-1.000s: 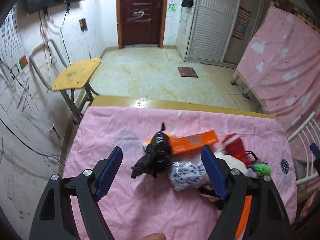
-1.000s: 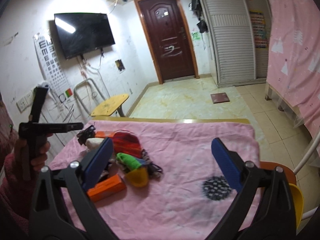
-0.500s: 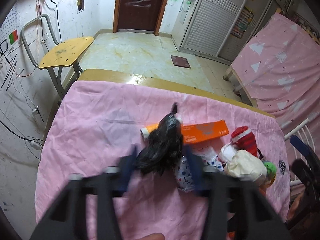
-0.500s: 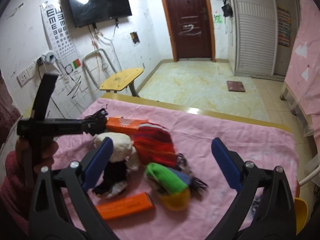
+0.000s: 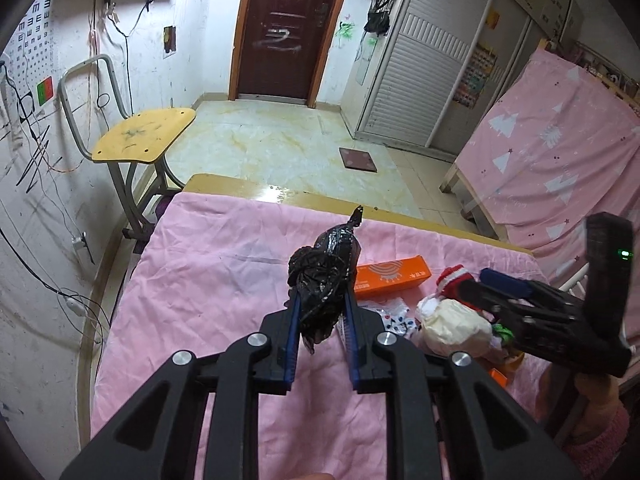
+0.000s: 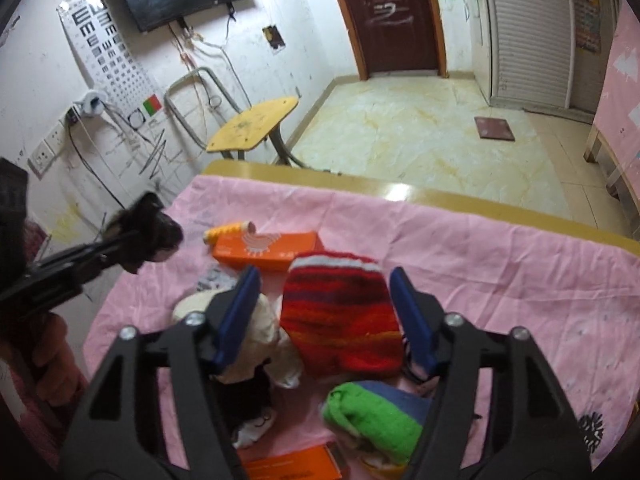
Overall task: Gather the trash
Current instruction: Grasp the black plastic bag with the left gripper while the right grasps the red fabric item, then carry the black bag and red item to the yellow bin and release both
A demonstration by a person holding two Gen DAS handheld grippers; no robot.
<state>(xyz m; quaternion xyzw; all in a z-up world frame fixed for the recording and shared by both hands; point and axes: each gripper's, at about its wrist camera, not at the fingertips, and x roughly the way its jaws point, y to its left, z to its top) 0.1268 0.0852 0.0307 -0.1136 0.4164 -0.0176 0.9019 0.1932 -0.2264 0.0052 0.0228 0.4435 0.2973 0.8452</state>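
Observation:
A crumpled black plastic bag (image 5: 324,276) is pinched between the blue pads of my left gripper (image 5: 320,304), which is shut on it just above the pink tablecloth (image 5: 208,280). From the right wrist view the same bag (image 6: 148,232) hangs at the left. My right gripper (image 6: 325,284) straddles a red striped knitted hat (image 6: 340,320). Its jaws are closing, with the hat between them and small gaps still showing at the pads. In the left wrist view the right gripper (image 5: 476,286) reaches into the pile from the right.
An orange box (image 6: 268,248), a yellow roll (image 6: 228,232), a cream crumpled wad (image 6: 256,328), a green and blue knit piece (image 6: 372,416) and a second orange box (image 6: 292,464) lie around the hat. A yellow chair (image 5: 144,140) stands beyond the table's left corner.
My left gripper went from wide open to shut on the black bag. The right gripper moved left over the pile, dipped to the red hat, and its jaws narrowed.

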